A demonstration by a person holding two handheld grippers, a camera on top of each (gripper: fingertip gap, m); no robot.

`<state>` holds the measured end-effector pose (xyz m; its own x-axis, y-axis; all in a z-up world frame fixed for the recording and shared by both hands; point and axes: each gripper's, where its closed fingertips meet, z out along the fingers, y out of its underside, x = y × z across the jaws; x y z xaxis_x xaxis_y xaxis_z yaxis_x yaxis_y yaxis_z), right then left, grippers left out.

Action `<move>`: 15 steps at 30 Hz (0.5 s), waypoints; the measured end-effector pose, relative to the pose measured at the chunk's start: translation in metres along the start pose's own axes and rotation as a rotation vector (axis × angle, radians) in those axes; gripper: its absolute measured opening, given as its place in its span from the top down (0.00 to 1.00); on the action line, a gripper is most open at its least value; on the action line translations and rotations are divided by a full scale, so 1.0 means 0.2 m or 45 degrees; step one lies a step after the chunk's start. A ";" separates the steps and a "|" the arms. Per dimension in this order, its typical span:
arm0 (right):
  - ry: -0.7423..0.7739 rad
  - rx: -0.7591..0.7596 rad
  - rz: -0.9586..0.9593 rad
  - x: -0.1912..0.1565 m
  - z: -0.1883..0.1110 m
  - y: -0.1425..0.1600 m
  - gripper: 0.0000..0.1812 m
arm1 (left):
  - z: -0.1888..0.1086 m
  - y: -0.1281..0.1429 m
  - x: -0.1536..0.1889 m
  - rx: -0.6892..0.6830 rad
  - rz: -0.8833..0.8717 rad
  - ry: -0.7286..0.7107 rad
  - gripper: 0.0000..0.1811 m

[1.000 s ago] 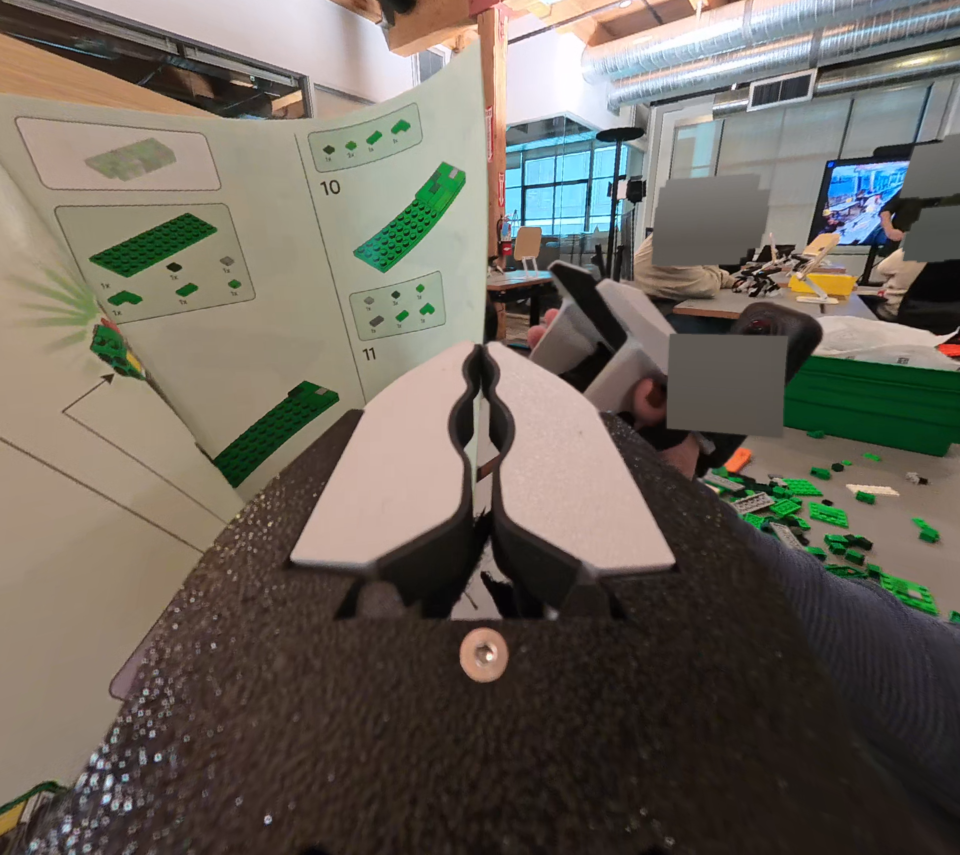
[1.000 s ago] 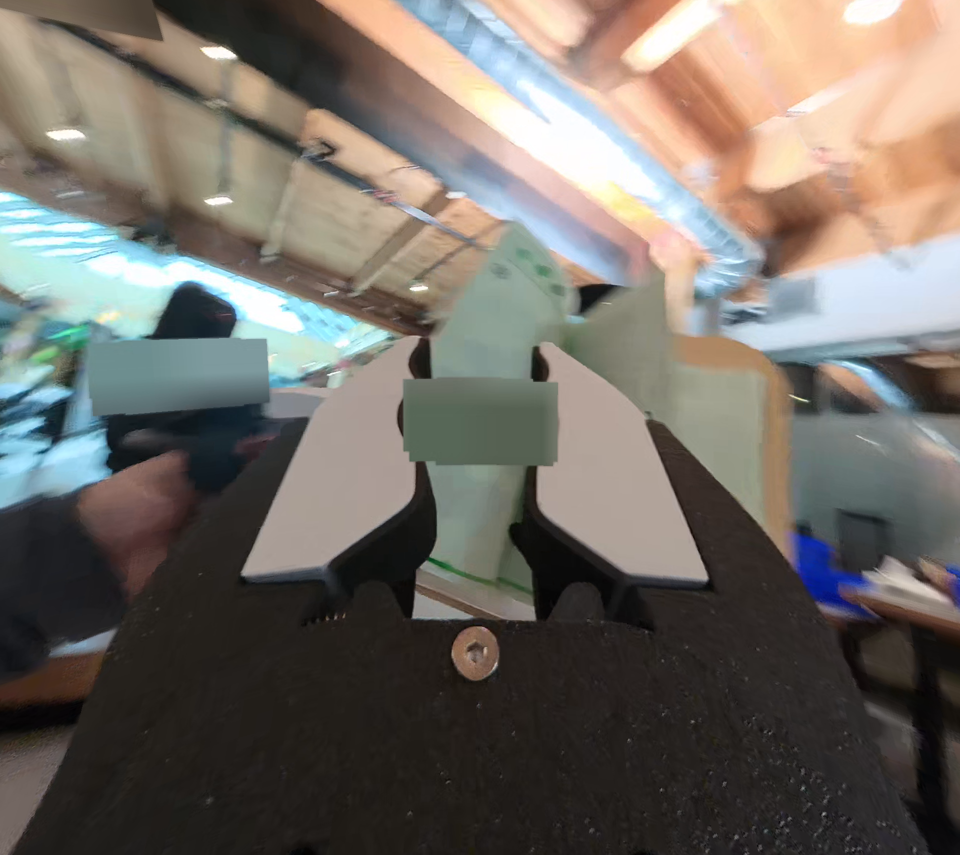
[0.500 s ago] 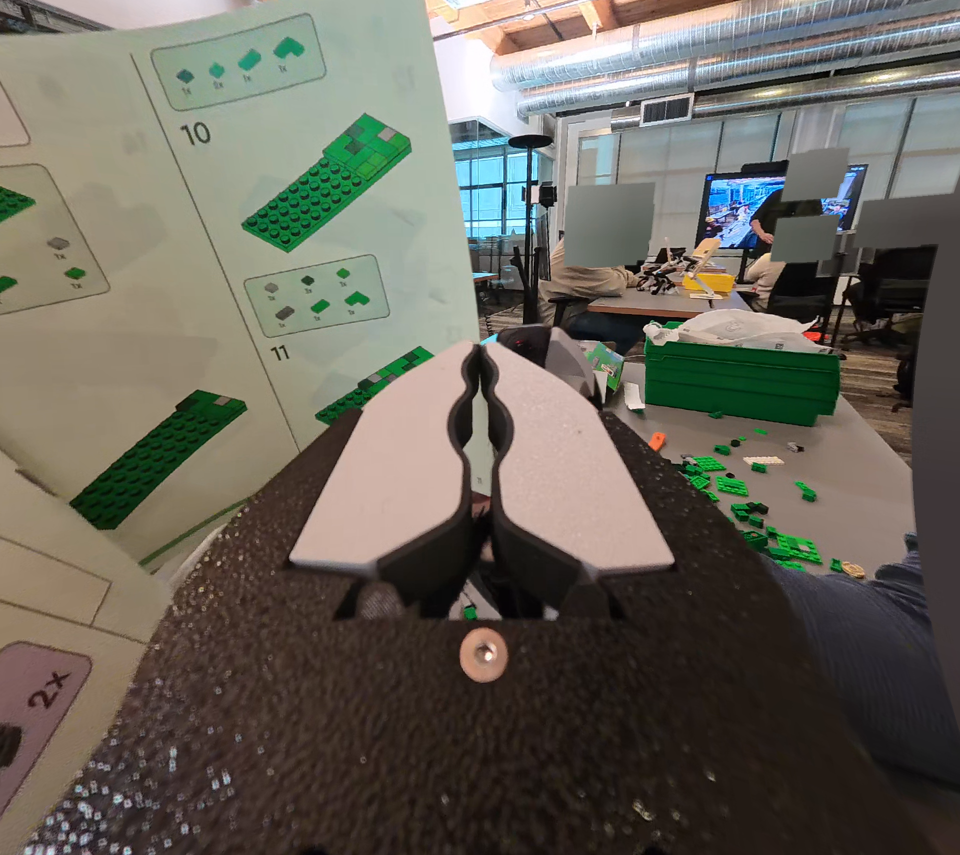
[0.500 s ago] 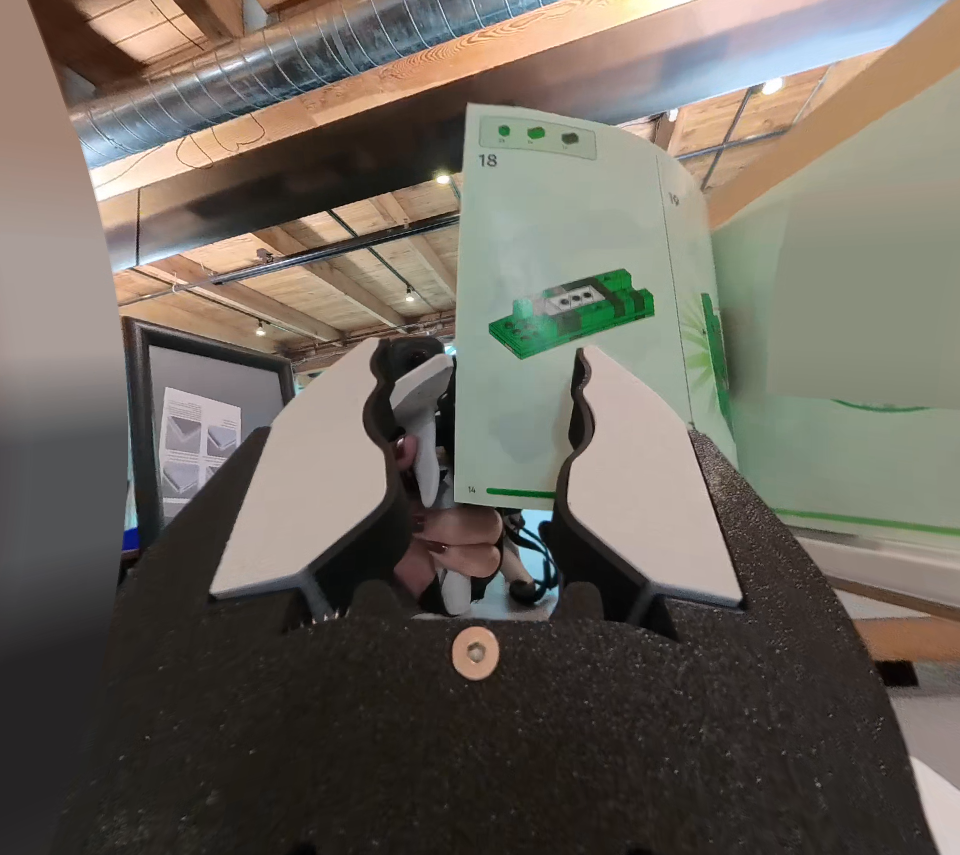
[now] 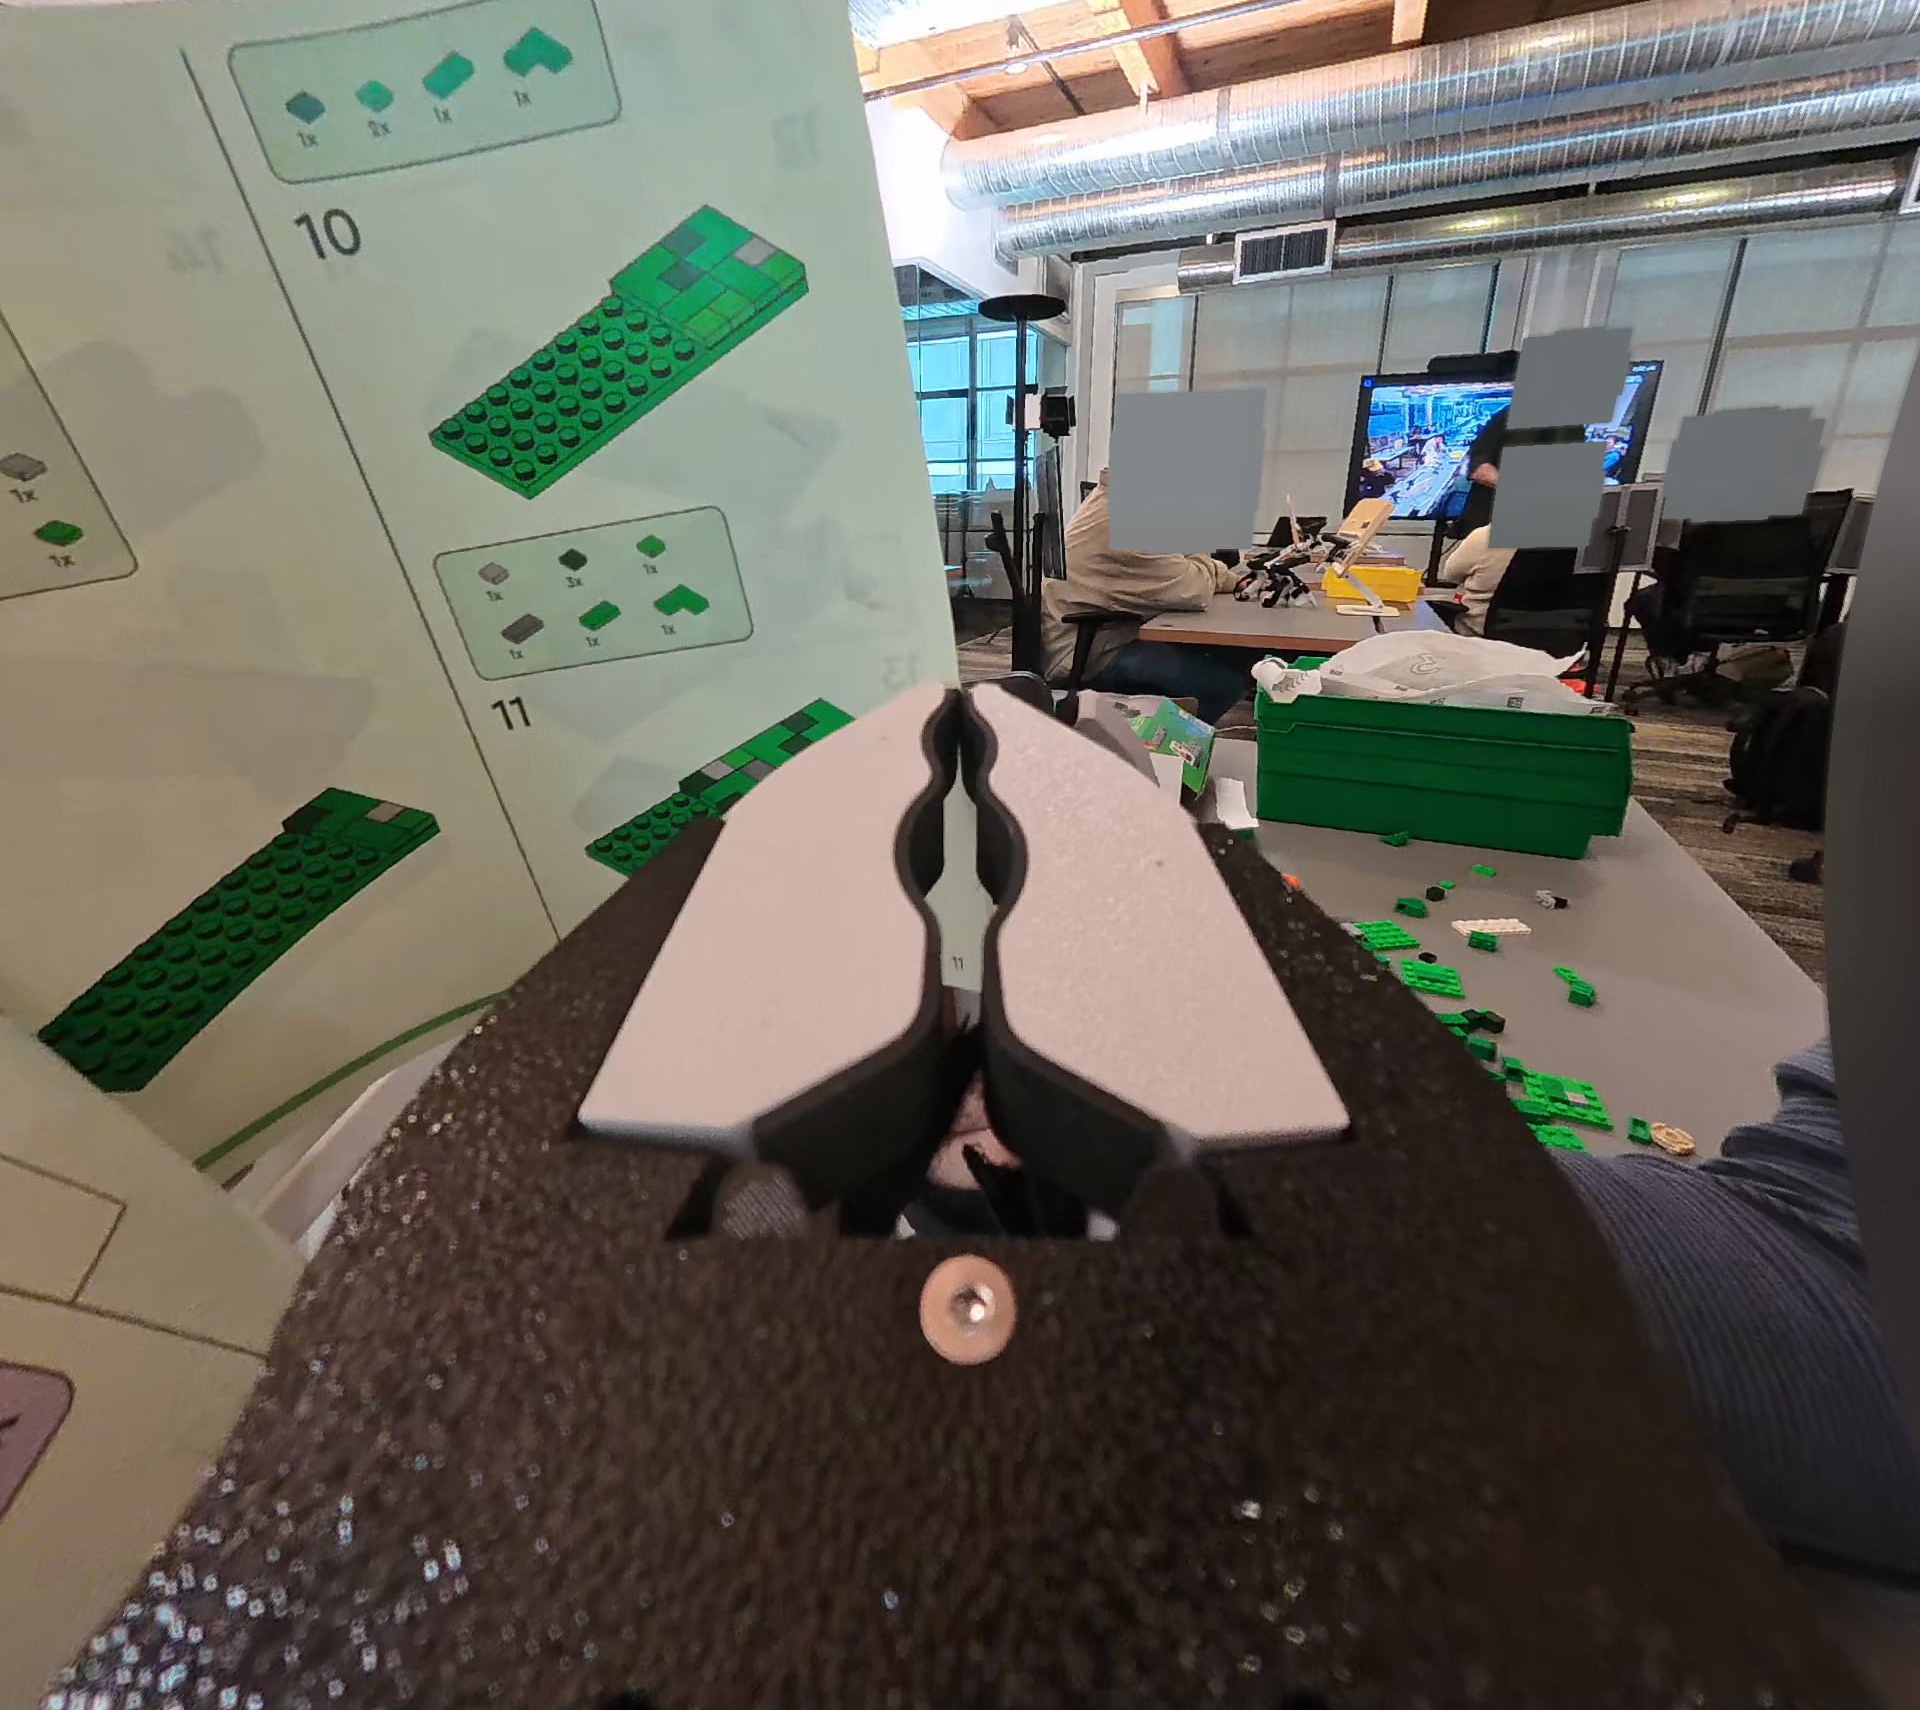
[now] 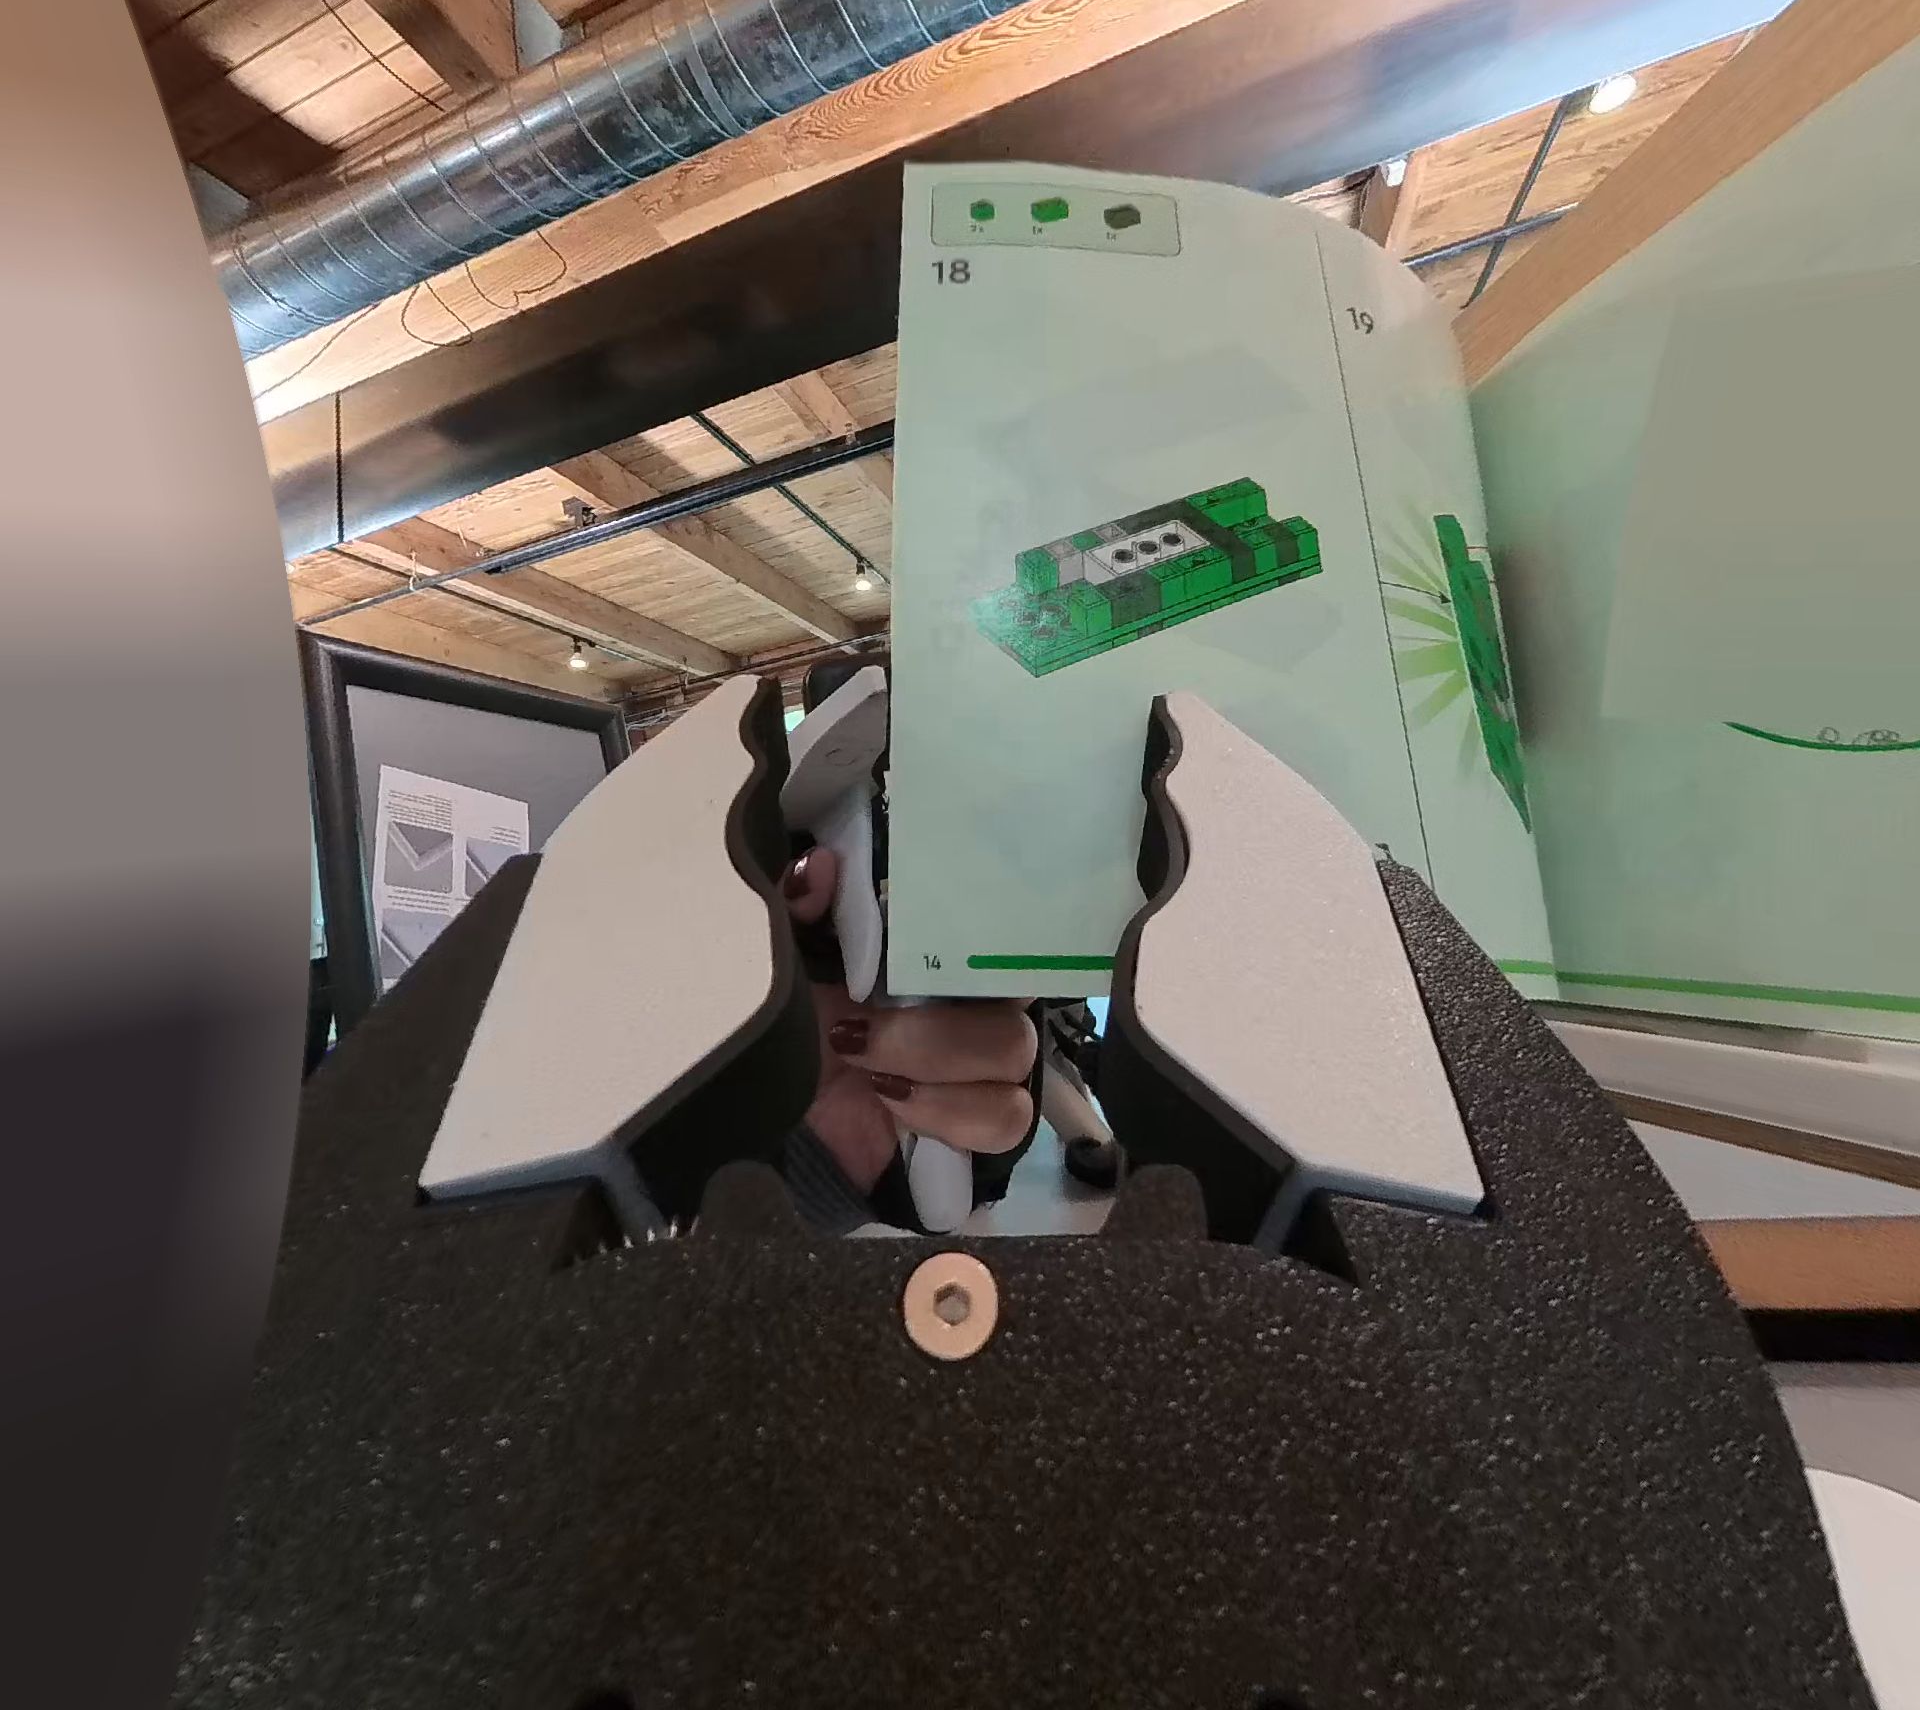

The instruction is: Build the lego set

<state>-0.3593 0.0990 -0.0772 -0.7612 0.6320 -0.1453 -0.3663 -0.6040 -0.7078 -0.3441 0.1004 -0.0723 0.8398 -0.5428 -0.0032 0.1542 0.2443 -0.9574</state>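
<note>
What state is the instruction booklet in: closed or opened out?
Opened out. The instruction booklet shows inner build-step pages, one page's lower corner pinched by the left gripper; another page stands apart before the open right gripper.

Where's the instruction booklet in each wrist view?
Left wrist view: the instruction booklet fills the left half, a page edge pinched in the shut left tongs.
Right wrist view: booklet upright at centre and right, beyond the open right tongs.
Shared landmark: the silver ceiling duct under wooden beams.
</note>
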 end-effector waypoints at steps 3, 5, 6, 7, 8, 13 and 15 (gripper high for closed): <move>0.018 0.009 -0.018 0.01 0.00 -0.01 0.64 | 0.00 0.01 -0.01 -0.014 -0.009 -0.013 1.00; 0.063 0.034 -0.071 0.03 -0.02 -0.03 0.64 | 0.00 0.01 -0.03 -0.022 -0.004 -0.053 1.00; 0.103 0.051 -0.123 0.04 -0.02 -0.05 0.64 | 0.00 0.02 -0.05 -0.034 0.004 -0.086 1.00; 0.148 0.061 -0.187 0.05 -0.03 -0.06 0.65 | 0.00 0.02 -0.07 -0.047 0.012 -0.124 1.00; 0.195 0.055 -0.255 0.06 -0.04 -0.07 0.65 | 0.00 0.02 -0.09 -0.050 0.018 -0.161 1.00; 0.485 -0.036 -0.575 0.15 -0.08 -0.09 0.66 | -0.02 0.01 -0.16 -0.038 0.020 -0.288 1.00; 0.627 -0.013 -0.707 0.19 -0.11 -0.14 0.67 | -0.07 -0.01 -0.22 -0.055 0.040 -0.409 1.00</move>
<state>-0.3654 0.1511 -0.0783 -0.1367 0.9891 -0.0555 -0.6204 -0.1292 -0.7736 -0.3880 0.1119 -0.0750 0.9661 -0.2527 0.0519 0.1093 0.2186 -0.9697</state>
